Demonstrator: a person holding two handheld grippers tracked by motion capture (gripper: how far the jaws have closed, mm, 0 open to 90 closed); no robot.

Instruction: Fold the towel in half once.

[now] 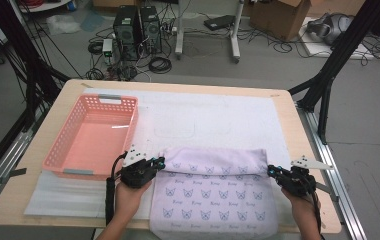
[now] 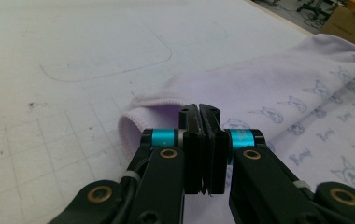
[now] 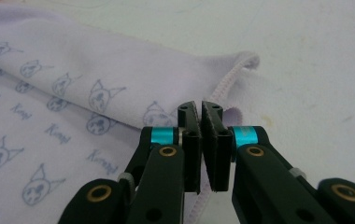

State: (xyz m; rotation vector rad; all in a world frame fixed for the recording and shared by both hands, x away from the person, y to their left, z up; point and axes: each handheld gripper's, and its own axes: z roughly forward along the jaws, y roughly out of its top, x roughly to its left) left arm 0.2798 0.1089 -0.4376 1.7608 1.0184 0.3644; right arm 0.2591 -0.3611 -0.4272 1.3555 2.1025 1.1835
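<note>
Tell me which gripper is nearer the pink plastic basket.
Left. The left gripper sits just off the near right corner of the pink plastic basket, at the lilac printed cloth's left edge; the right gripper is at the cloth's far side.

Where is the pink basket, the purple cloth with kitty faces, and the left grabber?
pink basket (image 1: 133, 117): high view, on its right wall.
purple cloth (image 1: 213, 192): high view, on the flat printed middle.
left gripper (image 2: 199, 112): left gripper view, at its closed jaw tips, pinching the cloth's edge.

Basket (image 1: 92, 135) at table's (image 1: 298, 150) left, folded cloth (image 1: 213, 190) right of it, near front edge
</note>
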